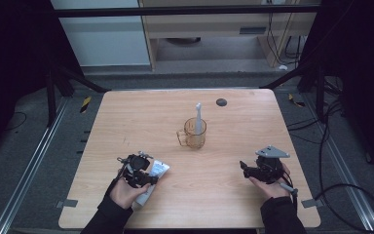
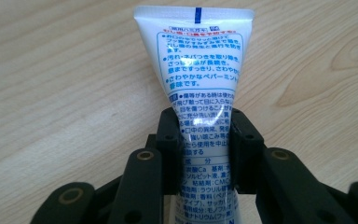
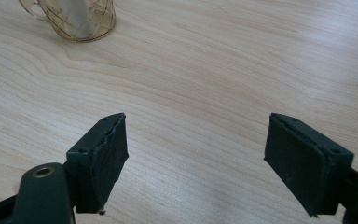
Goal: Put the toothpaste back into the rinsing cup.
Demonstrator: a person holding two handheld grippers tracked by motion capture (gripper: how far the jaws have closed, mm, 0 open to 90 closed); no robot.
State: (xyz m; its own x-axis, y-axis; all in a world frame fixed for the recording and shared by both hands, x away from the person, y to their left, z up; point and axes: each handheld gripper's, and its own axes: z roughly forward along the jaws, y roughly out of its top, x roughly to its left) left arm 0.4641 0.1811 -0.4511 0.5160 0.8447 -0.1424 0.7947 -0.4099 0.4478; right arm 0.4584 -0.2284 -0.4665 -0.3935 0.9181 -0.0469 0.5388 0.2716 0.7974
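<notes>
Item one, nearest you: your left gripper (image 1: 139,171), at the table's front left. Its jaws are clamped on the middle of a white toothpaste tube (image 2: 198,88), pads pressing both sides so the tube pinches in. The tube lies flat on the wooden table (image 1: 233,141), crimped end pointing away from you; its cap end is cut off below the left gripper view.

Item two: your right gripper (image 1: 265,169), front right, resting over bare wood. Its jaws stand wide apart with nothing between them.

Item three, mid-table: an amber cup (image 1: 193,133) with a handle, upright, holding a pale toothbrush (image 1: 198,118) that stands handle up. It sits well apart from both grippers.

Item four, far edge: a small dark disc (image 1: 221,102), too small to identify.

Progress, as judged: the grasp on the tube looks made; lifting it and carrying it, probably toward the cup, is not yet done. The brush head is blurred behind the cup wall.
</notes>
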